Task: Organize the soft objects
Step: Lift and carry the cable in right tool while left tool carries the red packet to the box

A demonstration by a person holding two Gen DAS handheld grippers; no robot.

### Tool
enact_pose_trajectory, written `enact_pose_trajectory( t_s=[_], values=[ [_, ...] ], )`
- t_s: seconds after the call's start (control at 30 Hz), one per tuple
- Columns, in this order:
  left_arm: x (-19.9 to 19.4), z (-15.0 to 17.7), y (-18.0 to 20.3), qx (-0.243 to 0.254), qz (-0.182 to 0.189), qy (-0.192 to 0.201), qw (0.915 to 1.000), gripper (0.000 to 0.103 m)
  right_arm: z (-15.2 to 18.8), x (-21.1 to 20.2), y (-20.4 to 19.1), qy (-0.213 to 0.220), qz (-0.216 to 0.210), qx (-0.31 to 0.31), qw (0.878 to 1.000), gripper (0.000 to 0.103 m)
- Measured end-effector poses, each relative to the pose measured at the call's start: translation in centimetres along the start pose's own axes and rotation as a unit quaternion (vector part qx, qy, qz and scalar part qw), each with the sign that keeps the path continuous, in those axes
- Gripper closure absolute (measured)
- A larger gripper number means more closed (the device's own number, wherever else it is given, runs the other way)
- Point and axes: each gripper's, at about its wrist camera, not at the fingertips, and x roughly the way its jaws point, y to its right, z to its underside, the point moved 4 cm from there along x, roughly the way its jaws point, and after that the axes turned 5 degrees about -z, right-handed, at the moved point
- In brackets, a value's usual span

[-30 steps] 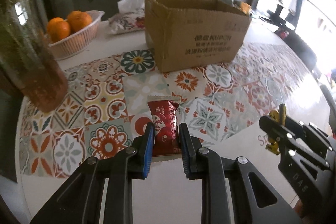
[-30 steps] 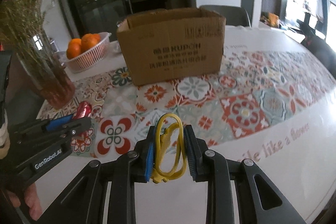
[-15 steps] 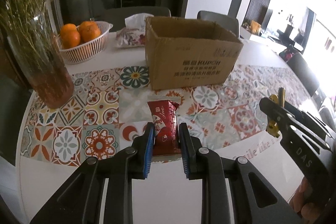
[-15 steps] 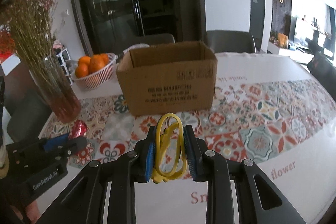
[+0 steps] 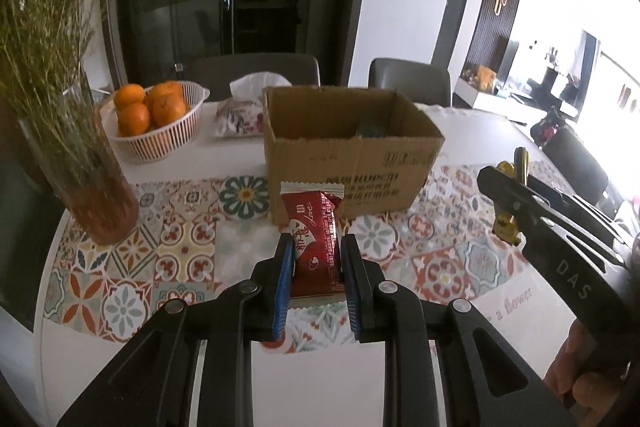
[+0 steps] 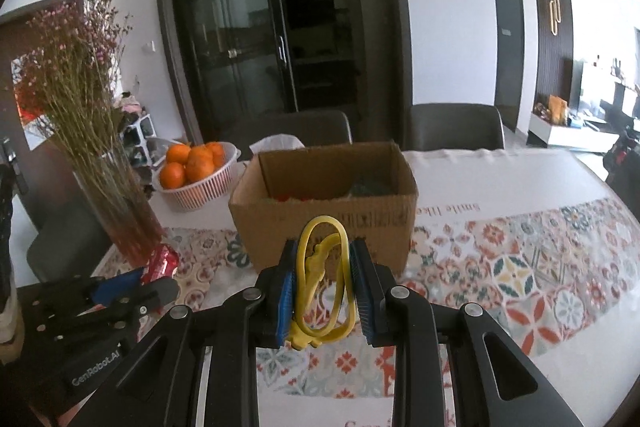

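Note:
My left gripper (image 5: 316,247) is shut on a red snack packet (image 5: 314,239) and holds it above the table, in front of an open cardboard box (image 5: 348,163). My right gripper (image 6: 323,255) is shut on a yellow rubber loop toy (image 6: 322,279), also raised, facing the same box (image 6: 324,211). The box holds a dark item and something red inside. The right gripper shows at the right of the left wrist view (image 5: 516,195), and the left gripper at the lower left of the right wrist view (image 6: 132,287).
A glass vase of dried flowers (image 5: 92,187) stands at the left. A white basket of oranges (image 5: 156,123) and a tissue pack (image 5: 240,115) sit behind the box. A patterned mat (image 5: 180,247) covers the white table. Chairs (image 6: 452,127) stand at the far side.
Both grippers have risen with their objects and now look down into the open box. Neither grip has changed.

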Motion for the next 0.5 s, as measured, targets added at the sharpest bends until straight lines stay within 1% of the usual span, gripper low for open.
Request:
enact_pose_trajectory(
  t_s=[0.1,0.27,0.5],
  values=[
    [0.1,-1.2,0.5,-0.002,0.000,0.009,1.0000,0.079,-1.1,0.5,0.5,0.004,-0.010,-0.001,1.000,0.075],
    [0.7,-3.4,1.2,0.003,-0.008,0.027,0.9996,0.079,-2.8,1.6,1.3,0.014,-0.014,-0.009,1.000,0.075],
    [2.2,-6.7,1.7,0.003,-0.013,0.044,0.9989,0.079,-5.7,3.7,1.9,0.025,-0.023,-0.021,0.999,0.075]
  ],
)
